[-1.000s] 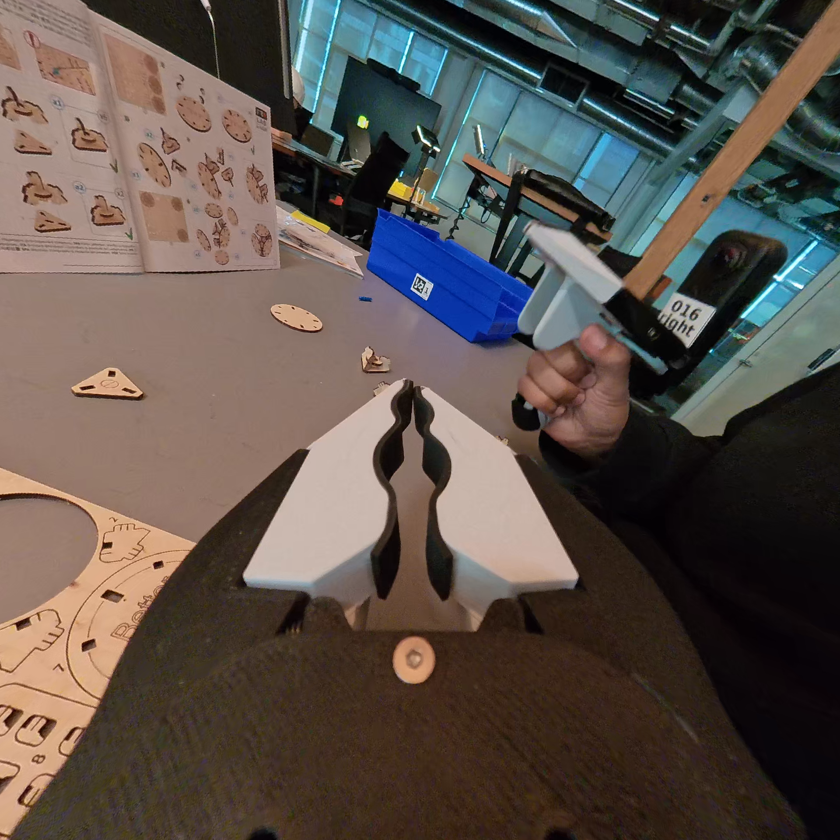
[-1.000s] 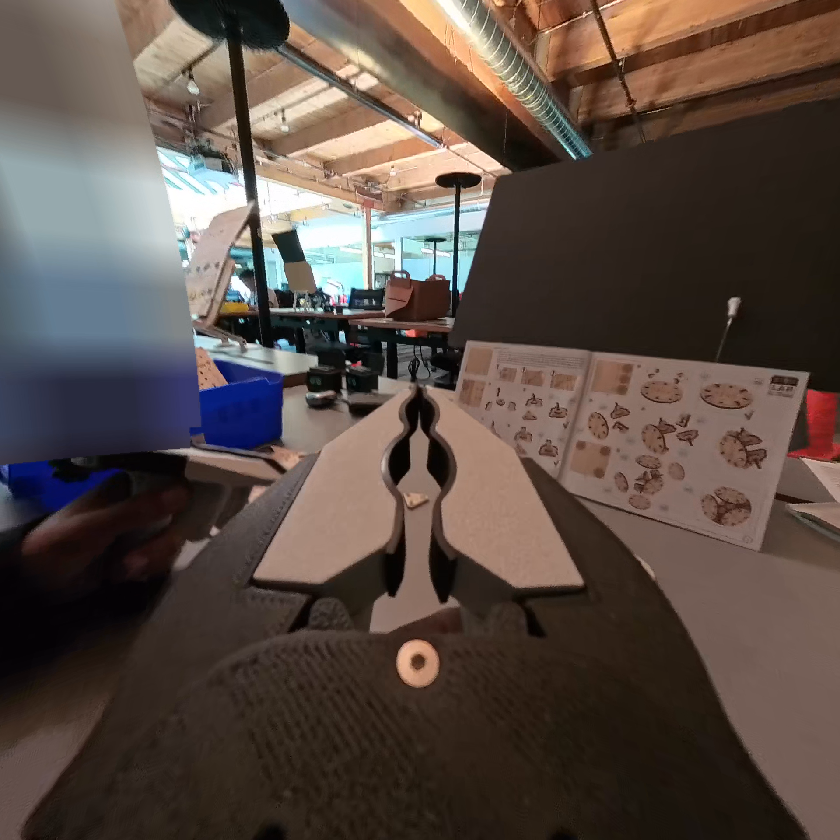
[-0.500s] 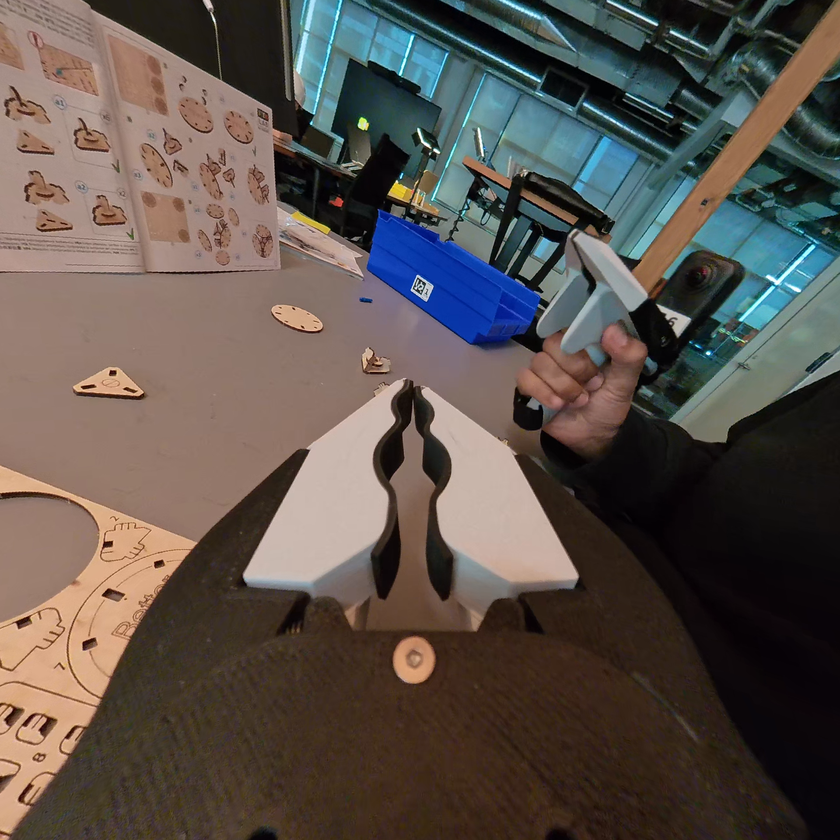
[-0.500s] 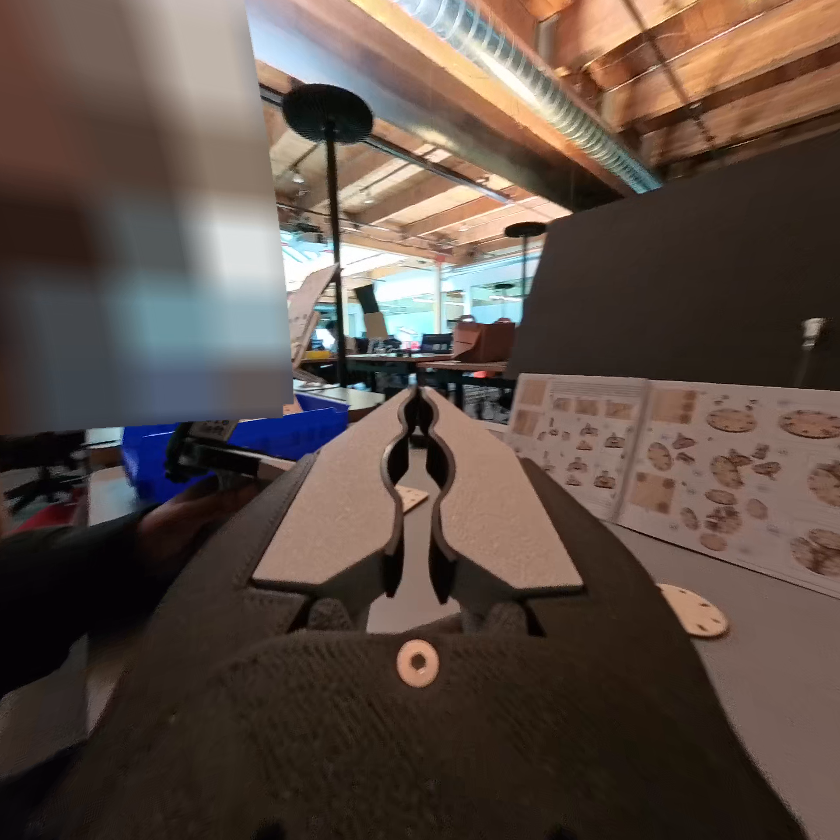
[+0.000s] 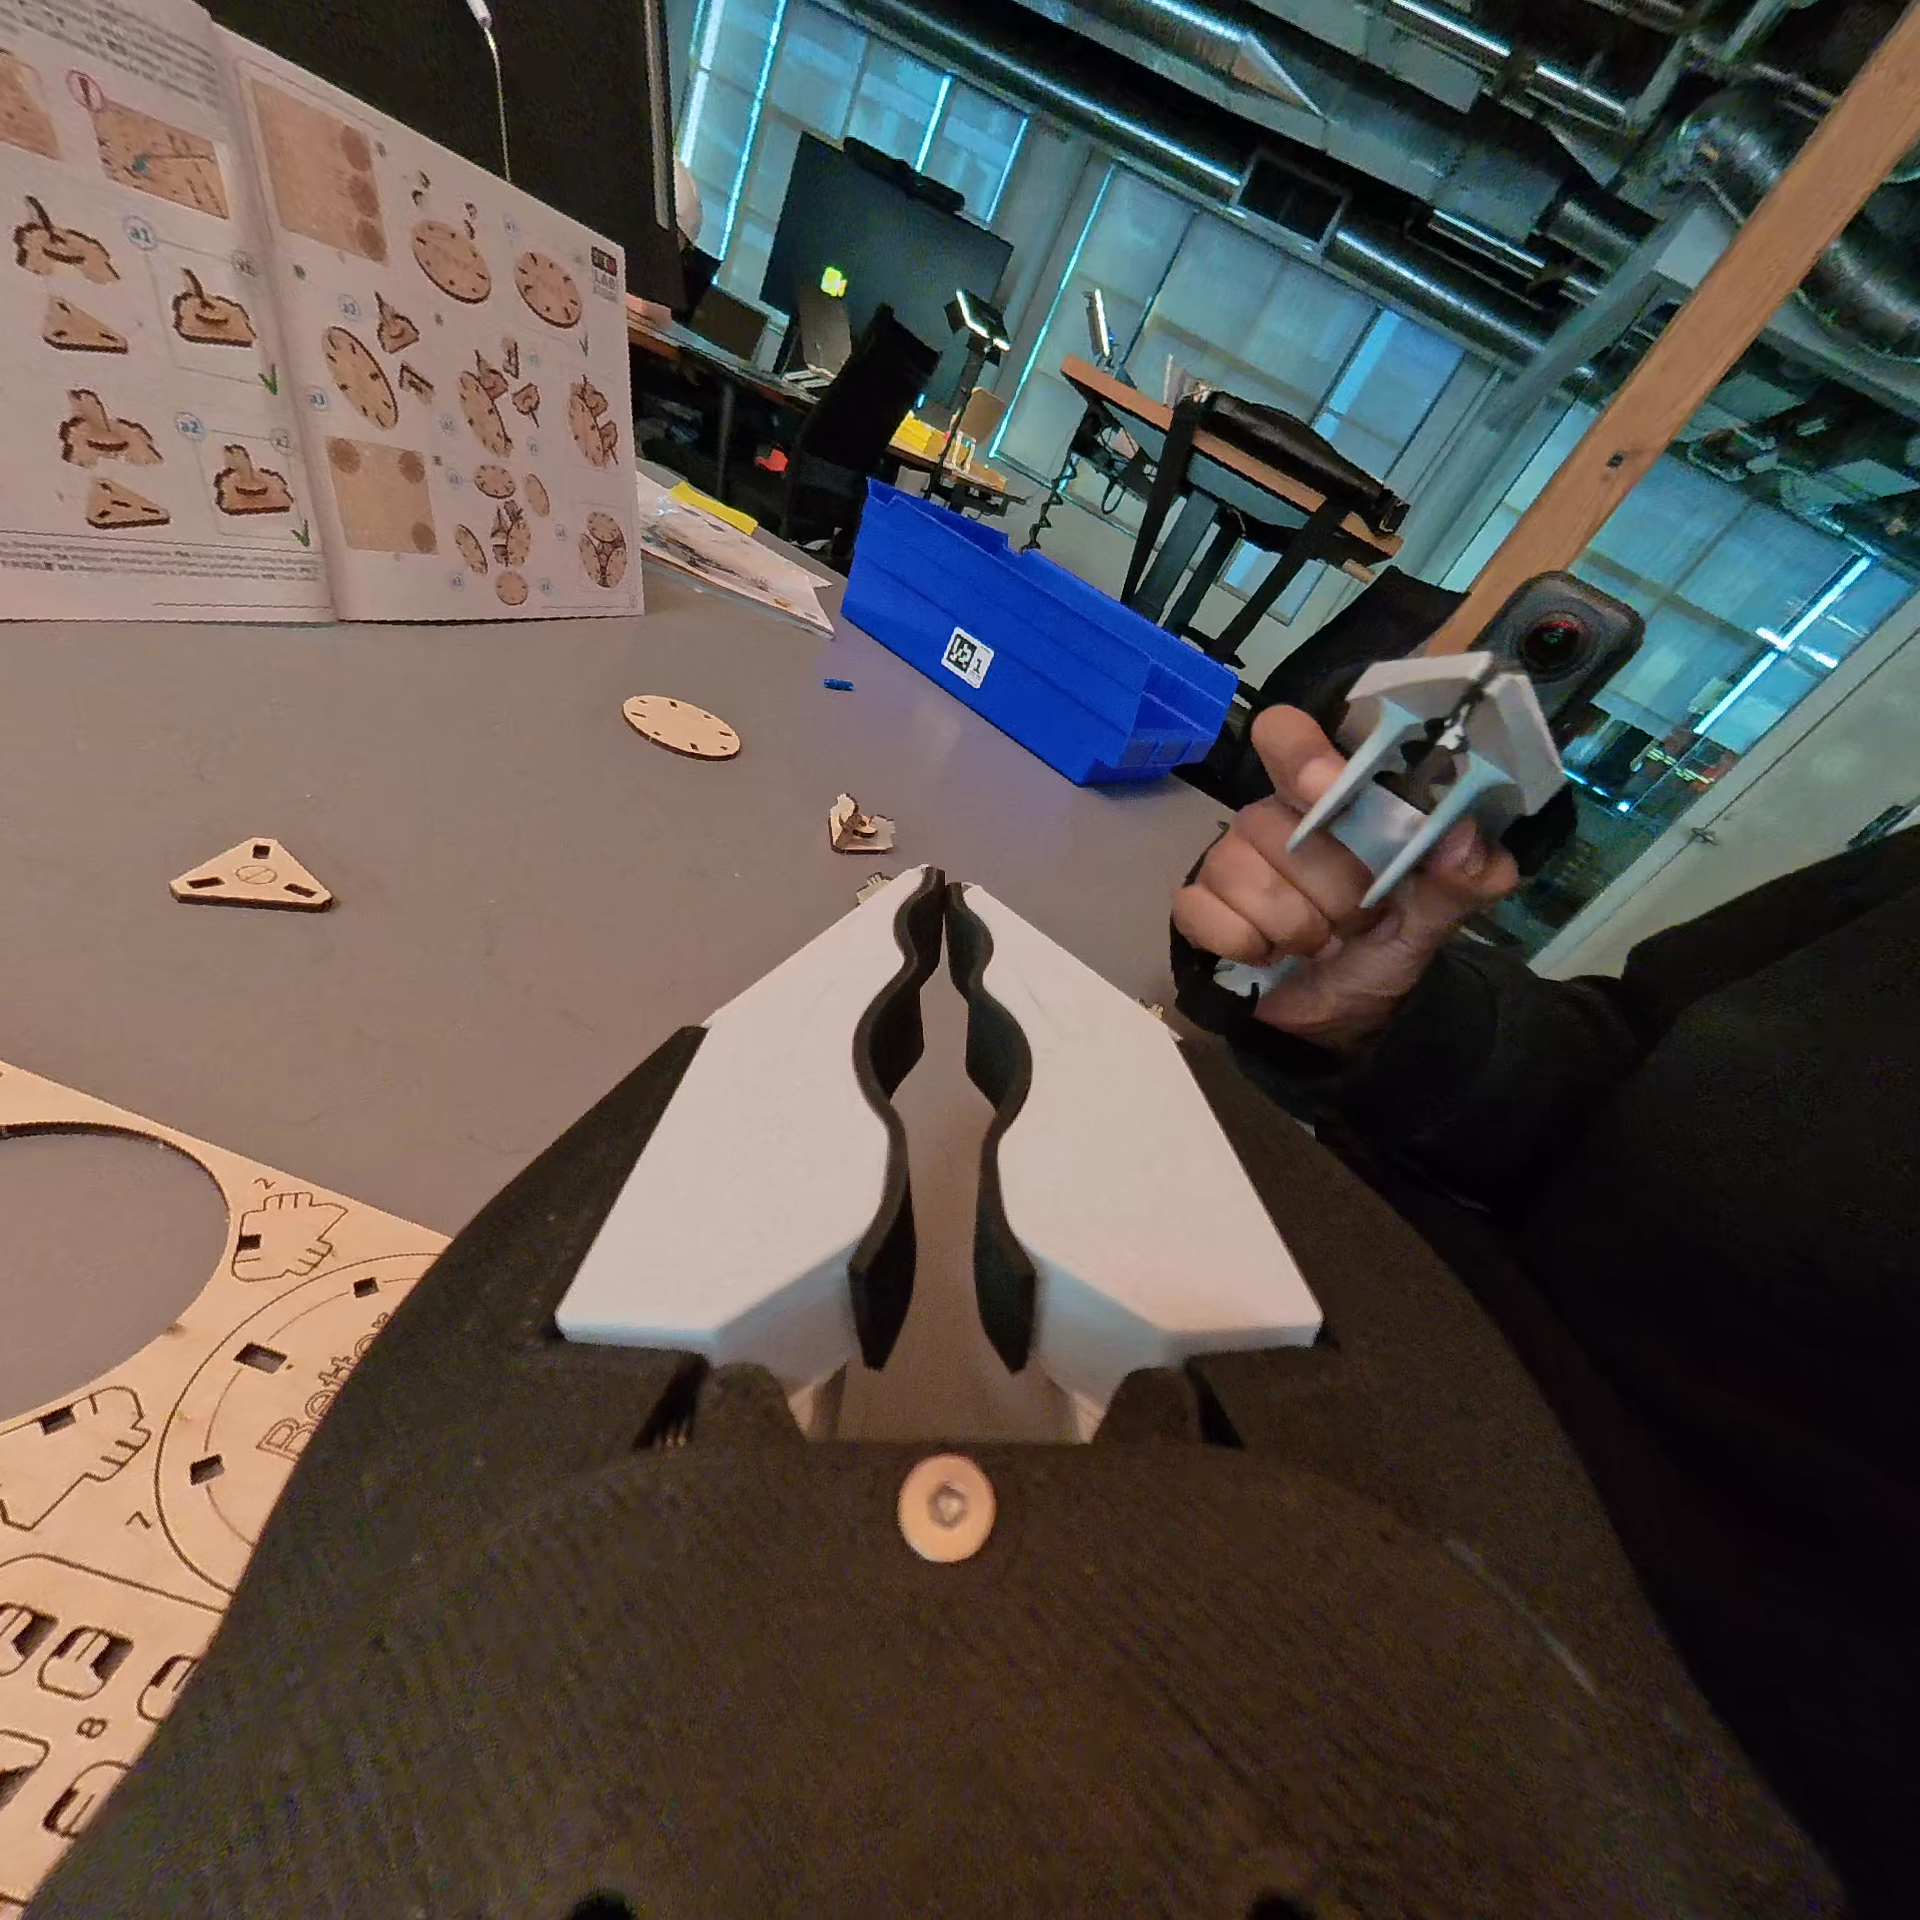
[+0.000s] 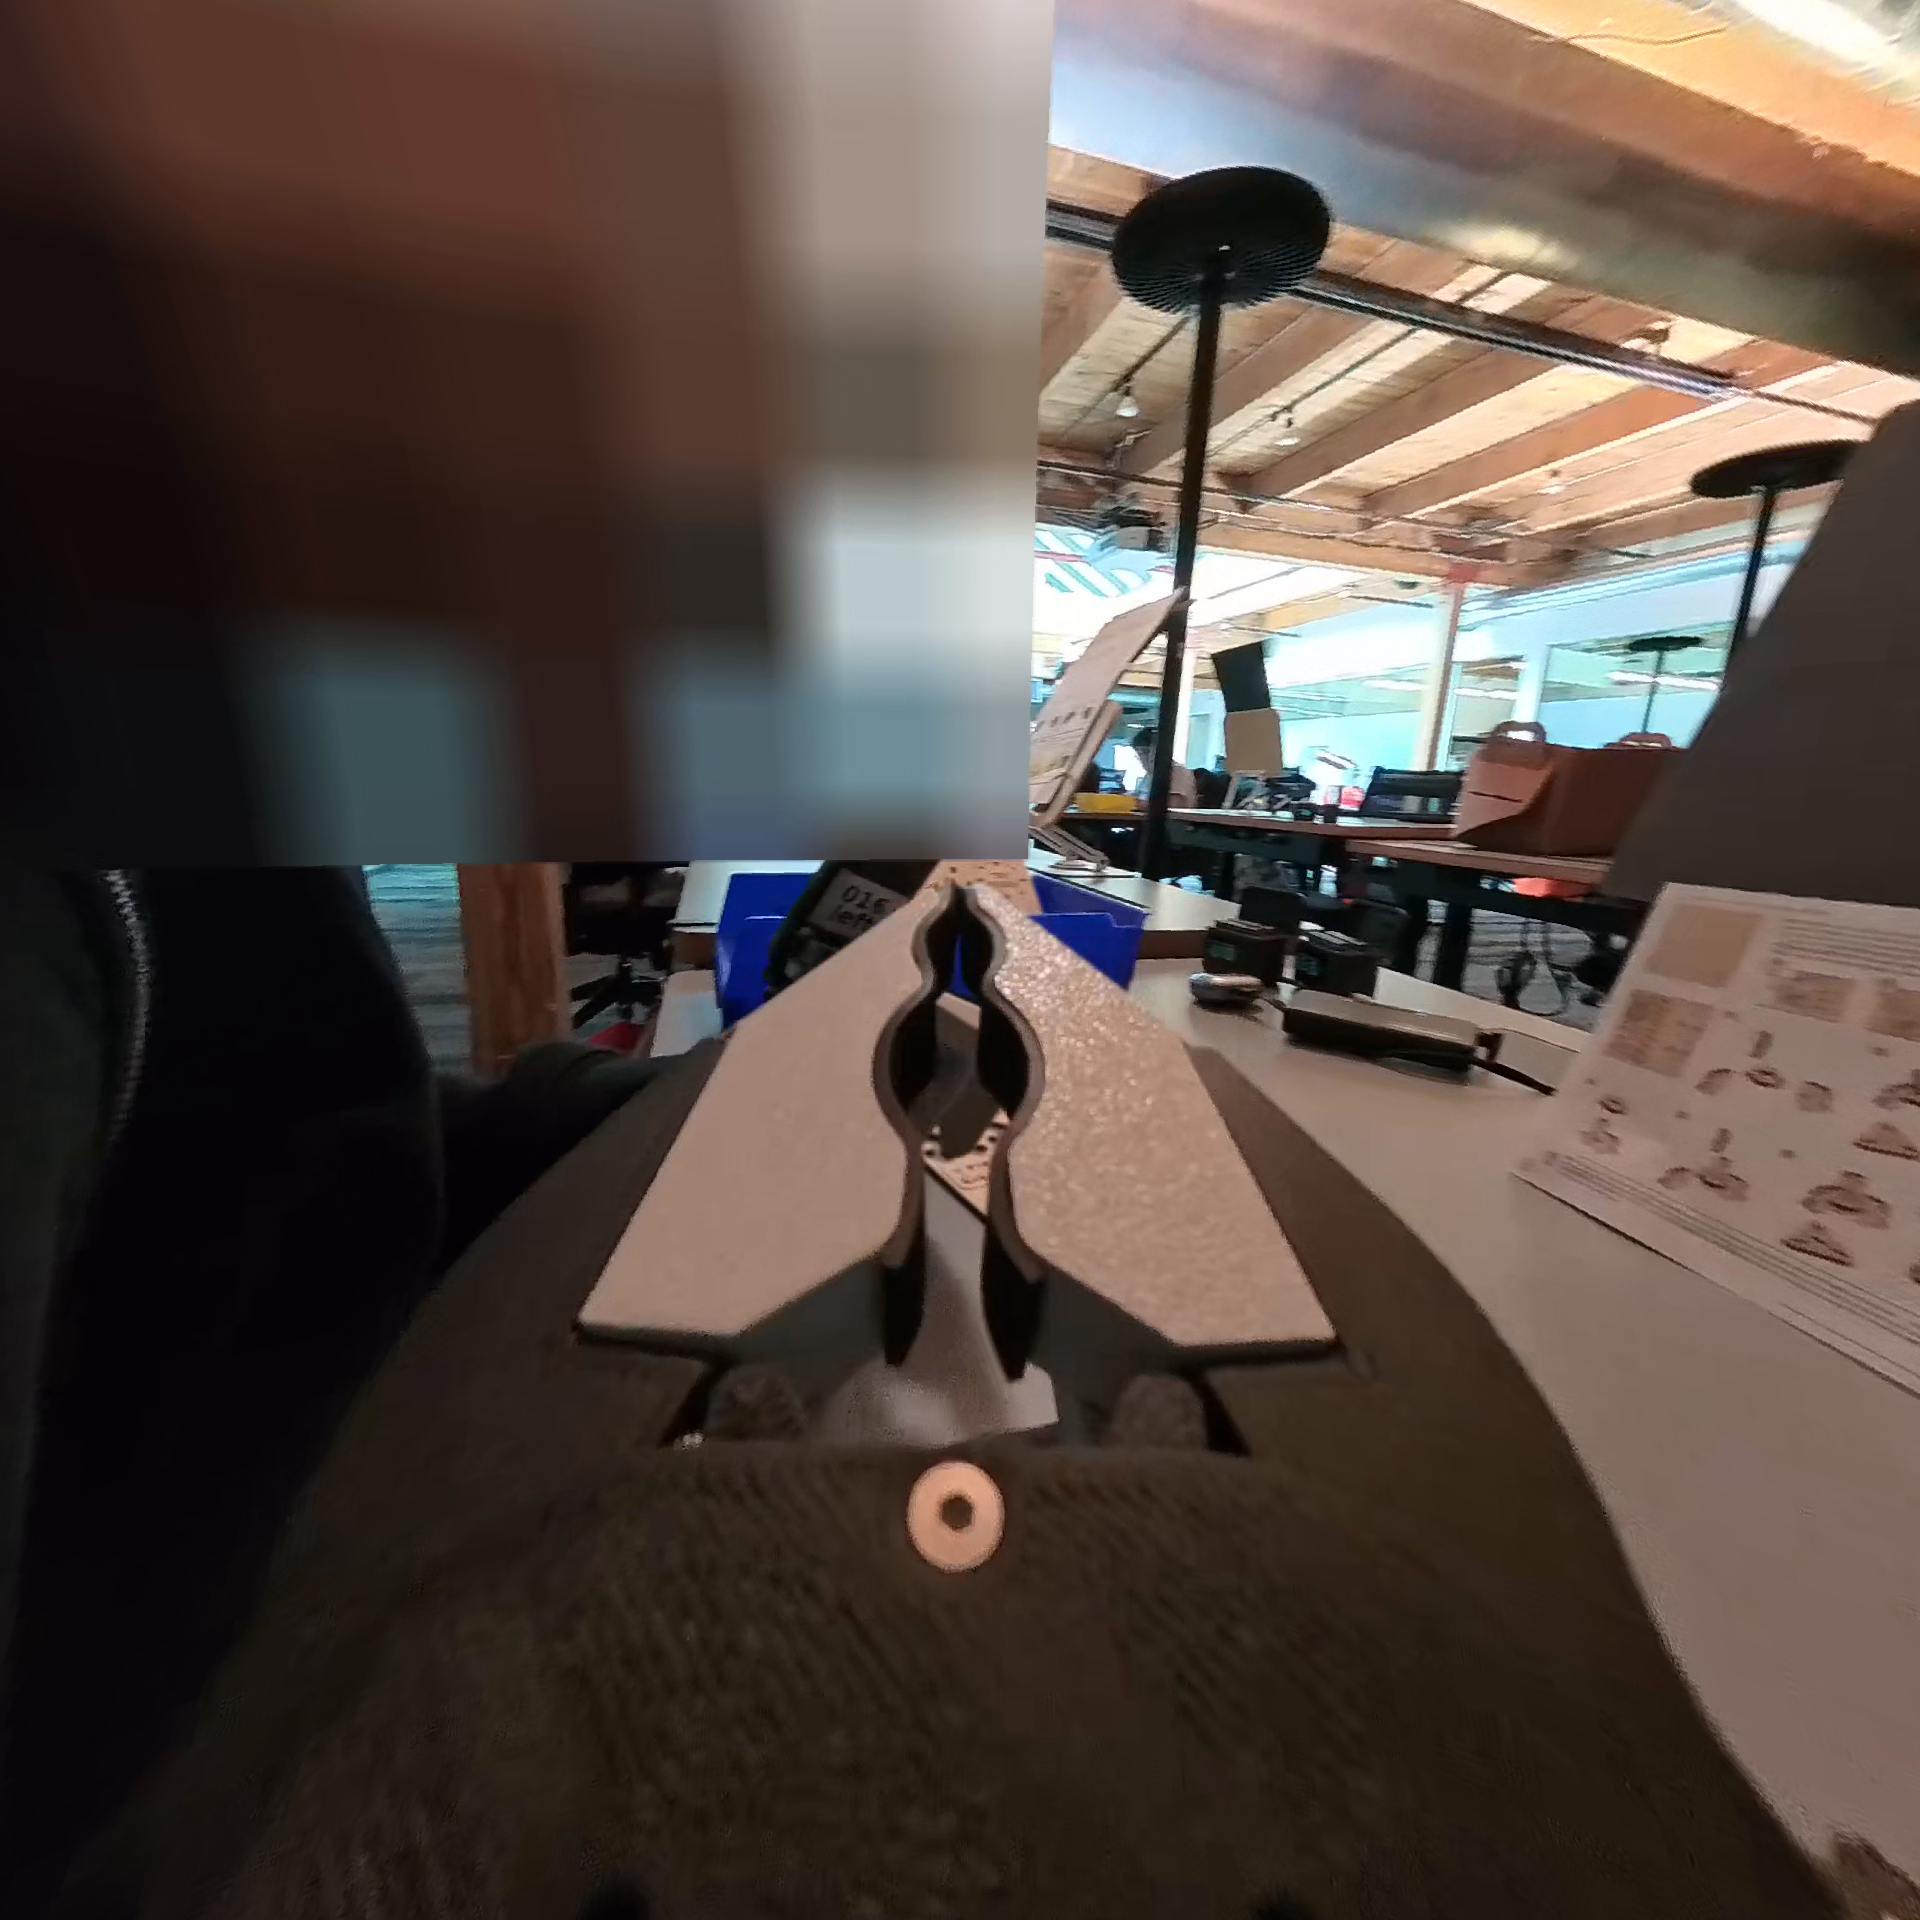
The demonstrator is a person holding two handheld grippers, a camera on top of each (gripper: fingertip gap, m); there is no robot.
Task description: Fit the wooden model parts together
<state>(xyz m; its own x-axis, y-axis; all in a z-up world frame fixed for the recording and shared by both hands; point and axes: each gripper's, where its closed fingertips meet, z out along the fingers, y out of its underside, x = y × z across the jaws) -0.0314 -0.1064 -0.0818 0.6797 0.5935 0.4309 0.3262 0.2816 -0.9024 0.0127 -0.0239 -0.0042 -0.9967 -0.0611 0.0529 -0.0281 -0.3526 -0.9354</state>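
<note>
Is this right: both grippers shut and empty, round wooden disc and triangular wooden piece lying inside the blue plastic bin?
Not quite. The left wrist view shows the round wooden disc and triangular wooden piece lying on the grey table, outside the blue plastic bin. The rest stands.

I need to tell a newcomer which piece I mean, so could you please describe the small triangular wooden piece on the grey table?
Start at the open instruction booklet standing at the back of the grey table. In front of it lies the flat, pale triangular wooden piece, alone. Unlike the round wooden disc to its right, it has three rounded corners.
</note>
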